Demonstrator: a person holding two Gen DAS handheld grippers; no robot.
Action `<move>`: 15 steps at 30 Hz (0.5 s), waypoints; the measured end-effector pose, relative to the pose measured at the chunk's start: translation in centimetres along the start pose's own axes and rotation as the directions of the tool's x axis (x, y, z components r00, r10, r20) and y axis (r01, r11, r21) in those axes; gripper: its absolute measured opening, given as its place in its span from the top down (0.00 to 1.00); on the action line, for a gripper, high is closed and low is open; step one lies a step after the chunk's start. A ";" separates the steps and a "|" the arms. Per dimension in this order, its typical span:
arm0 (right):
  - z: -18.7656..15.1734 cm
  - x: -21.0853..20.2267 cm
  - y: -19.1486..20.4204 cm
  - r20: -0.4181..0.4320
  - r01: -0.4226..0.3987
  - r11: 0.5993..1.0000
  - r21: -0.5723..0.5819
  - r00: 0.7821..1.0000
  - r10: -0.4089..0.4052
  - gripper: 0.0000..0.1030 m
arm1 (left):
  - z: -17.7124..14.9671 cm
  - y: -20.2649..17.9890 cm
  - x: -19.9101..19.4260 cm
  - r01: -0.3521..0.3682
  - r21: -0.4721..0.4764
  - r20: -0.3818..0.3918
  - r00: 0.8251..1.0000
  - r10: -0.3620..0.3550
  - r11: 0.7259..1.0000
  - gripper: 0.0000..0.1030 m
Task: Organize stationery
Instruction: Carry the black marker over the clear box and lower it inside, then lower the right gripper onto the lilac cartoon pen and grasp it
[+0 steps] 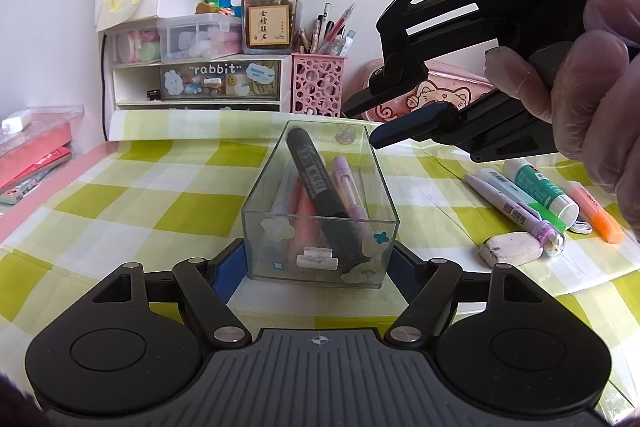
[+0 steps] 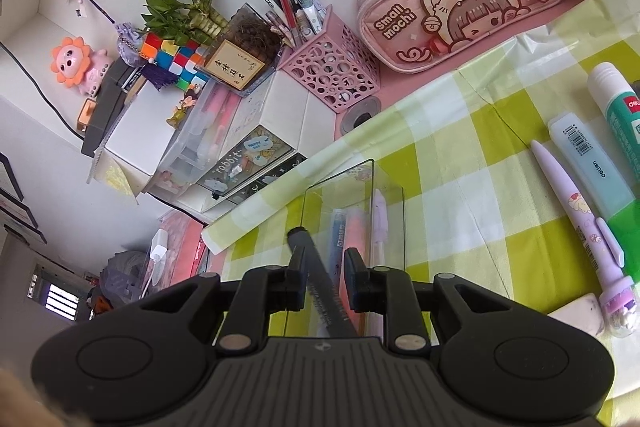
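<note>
Fingers (image 1: 256, 267) clamp clear box (image 1: 320, 227); drawer (image 1: 218, 79) reads "rabbit".

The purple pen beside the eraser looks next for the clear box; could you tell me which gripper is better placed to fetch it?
The right gripper: it is free above the clear box, nearer the purple pen. The left gripper is clamped on the box.

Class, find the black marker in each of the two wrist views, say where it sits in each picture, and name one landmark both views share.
Left wrist view: the black marker lies at picture centre, slanted inside the clear box, among other pens.
Right wrist view: the black marker is at bottom centre, running diagonally between the right gripper fingers, its tip over the clear box.
Shared landmark: the pink perforated pen holder.
</note>
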State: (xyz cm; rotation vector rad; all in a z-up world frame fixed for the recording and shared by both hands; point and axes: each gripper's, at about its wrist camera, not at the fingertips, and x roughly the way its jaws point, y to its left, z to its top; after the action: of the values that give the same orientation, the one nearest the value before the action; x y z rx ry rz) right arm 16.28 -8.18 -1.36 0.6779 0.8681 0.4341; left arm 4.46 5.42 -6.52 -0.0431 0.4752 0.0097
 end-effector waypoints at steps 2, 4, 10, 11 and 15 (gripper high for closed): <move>0.1 -0.4 0.0 0.006 0.007 1.000 -0.003 1.000 -0.007 0.76 | 0.0 0.0 0.0 0.000 0.000 0.000 1.000 0.000 1.000 0.29; 0.2 -1.0 -0.1 0.024 0.011 1.000 -0.009 1.000 -0.011 0.74 | 0.0 0.0 0.0 0.000 0.000 0.000 1.000 0.000 1.000 0.29; 0.4 -3.4 -0.7 0.109 0.091 0.994 -0.064 0.991 -0.083 0.65 | 0.0 0.0 0.0 0.000 0.000 0.000 1.000 0.000 1.000 0.29; 0.5 -3.8 -0.8 0.128 0.112 0.991 -0.074 0.987 -0.102 0.64 | 0.0 0.0 0.0 0.000 0.000 0.000 1.000 0.000 1.000 0.29; 0.3 -5.4 -1.4 0.197 0.205 0.971 -0.126 0.964 -0.178 0.55 | 0.0 0.0 0.0 0.000 0.000 0.000 1.000 0.000 1.000 0.29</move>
State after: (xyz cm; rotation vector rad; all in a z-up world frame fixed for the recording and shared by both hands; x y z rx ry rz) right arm 13.45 -12.54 0.75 0.4852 0.7108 0.2523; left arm 4.45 5.41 -6.53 -0.0430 0.4751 0.0097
